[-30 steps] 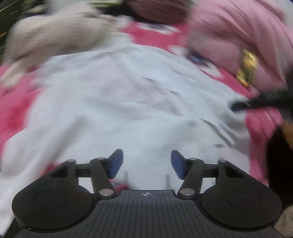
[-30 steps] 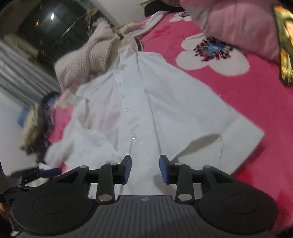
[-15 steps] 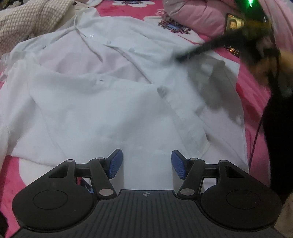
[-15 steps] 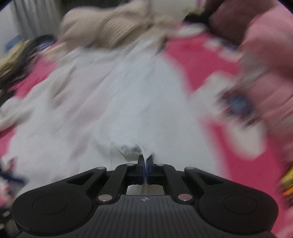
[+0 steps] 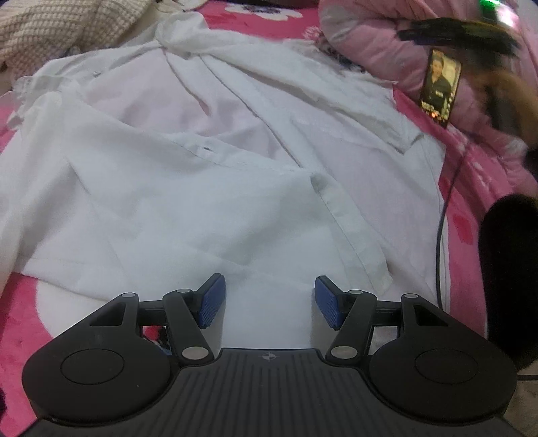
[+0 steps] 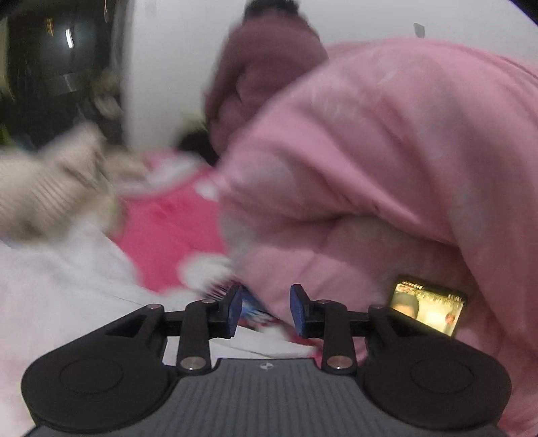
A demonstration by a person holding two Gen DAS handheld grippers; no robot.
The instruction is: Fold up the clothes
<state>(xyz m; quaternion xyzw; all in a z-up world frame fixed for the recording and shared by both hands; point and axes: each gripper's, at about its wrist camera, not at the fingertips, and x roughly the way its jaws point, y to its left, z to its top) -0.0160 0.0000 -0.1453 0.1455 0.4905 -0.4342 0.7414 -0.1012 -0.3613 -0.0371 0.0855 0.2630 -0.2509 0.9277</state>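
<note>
Hovering over the white shirt's (image 5: 188, 188) hem, left hand-held gripper (image 5: 267, 299) gapes.

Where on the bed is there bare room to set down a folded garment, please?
Bare pink bedspread shows in a strip between the white shirt and the pink quilt, though a cable crosses it. The knit sweater crowds the far-left corner.

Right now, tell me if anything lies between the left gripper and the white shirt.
Nothing visible does. The left gripper hangs with jaws open just above the near hem of the white shirt, only bare cloth below it. The black cable runs along the shirt's right edge, off to the side, and the phone leans on the pink quilt beyond.
</note>
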